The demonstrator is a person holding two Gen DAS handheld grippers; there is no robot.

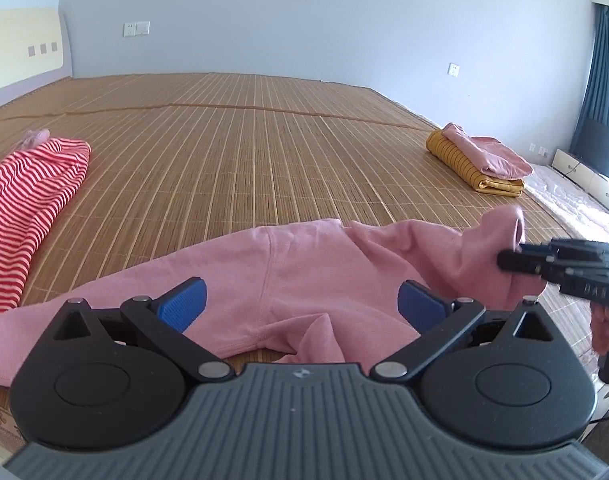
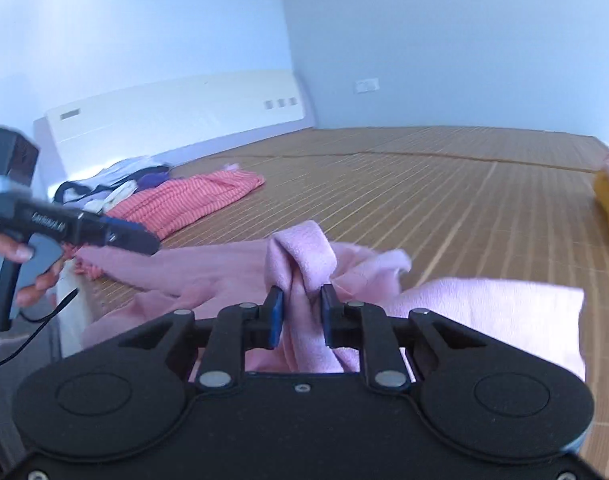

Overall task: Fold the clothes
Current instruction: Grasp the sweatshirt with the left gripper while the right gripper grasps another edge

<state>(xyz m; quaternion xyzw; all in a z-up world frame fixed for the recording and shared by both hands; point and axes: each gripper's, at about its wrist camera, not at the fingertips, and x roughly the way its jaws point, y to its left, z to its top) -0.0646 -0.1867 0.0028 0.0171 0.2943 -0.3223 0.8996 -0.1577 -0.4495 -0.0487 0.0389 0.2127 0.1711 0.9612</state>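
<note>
Left gripper (image 1: 302, 306): spread wide, blue pads (image 1: 182, 304) well apart, nothing held, poised just above the pink garment (image 1: 288, 276). Pink garment: spread crumpled across the near edge of the bamboo mat (image 1: 244, 160) covering the bed, running from 8 o'clock to 3 o'clock in the left wrist view, one seam running straight down between the pads. Right gripper (image 2: 302, 312): clamped on a bunched fold of the same pink cloth (image 2: 300, 260), with fabric rising in a knot at 12 o'clock above the fingertips and trailing off toward 3 o'clock. Also visible in the left wrist view at 3 o'clock: the right gripper (image 1: 504, 260) seen from the side, tip buried in a lifted end of the garment, with a hand (image 1: 602, 328) on its handle below. In the right wrist view at 9 o'clock: the left gripper (image 2: 144, 240) seen side-on, held by a hand (image 2: 32, 272), with a black cable (image 2: 44, 328) hanging beneath. Red striped garment (image 1: 28, 200): flat on the mat at 9 o'clock in the left view, apart from the pink one. Folded stack at 2 o'clock: pink piece (image 1: 492, 156) on top of a yellow striped piece (image 1: 464, 168). Pale headboard (image 2: 176, 112) at 11 o'clock in the right view, loose clothes heaped (image 2: 116, 188) near its foot.
</note>
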